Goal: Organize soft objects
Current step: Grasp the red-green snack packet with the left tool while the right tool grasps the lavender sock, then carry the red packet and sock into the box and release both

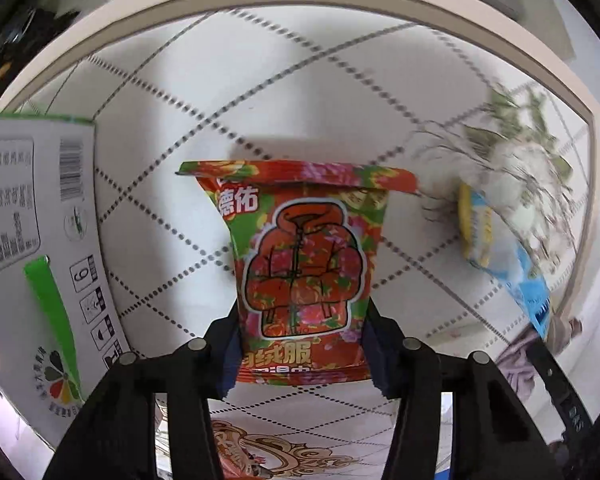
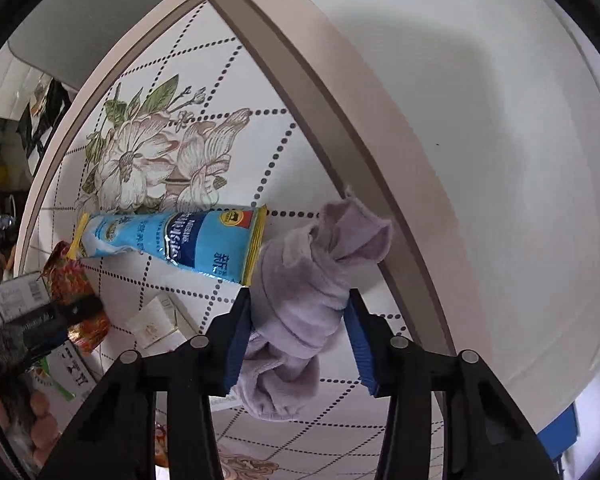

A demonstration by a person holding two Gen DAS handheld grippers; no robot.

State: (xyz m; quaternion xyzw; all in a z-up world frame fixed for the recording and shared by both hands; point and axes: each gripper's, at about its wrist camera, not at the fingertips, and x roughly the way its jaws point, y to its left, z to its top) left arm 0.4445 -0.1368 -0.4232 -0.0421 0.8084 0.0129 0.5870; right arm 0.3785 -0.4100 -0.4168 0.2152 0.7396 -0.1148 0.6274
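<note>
Left gripper (image 1: 300,344) jaws clamp the red packet (image 1: 300,264) lengthwise ahead; right gripper (image 2: 300,320) jaws clamp the lilac cloth (image 2: 300,304) beside the blue pouch (image 2: 172,242).

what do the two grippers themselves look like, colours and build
Both are the same build: the left gripper and right gripper have matte black angular linkage arms with round silver-grey pin heads at the joints, ending in flat fingers faced with ribbed blue pads. No cables or sleeves are visible.
</note>
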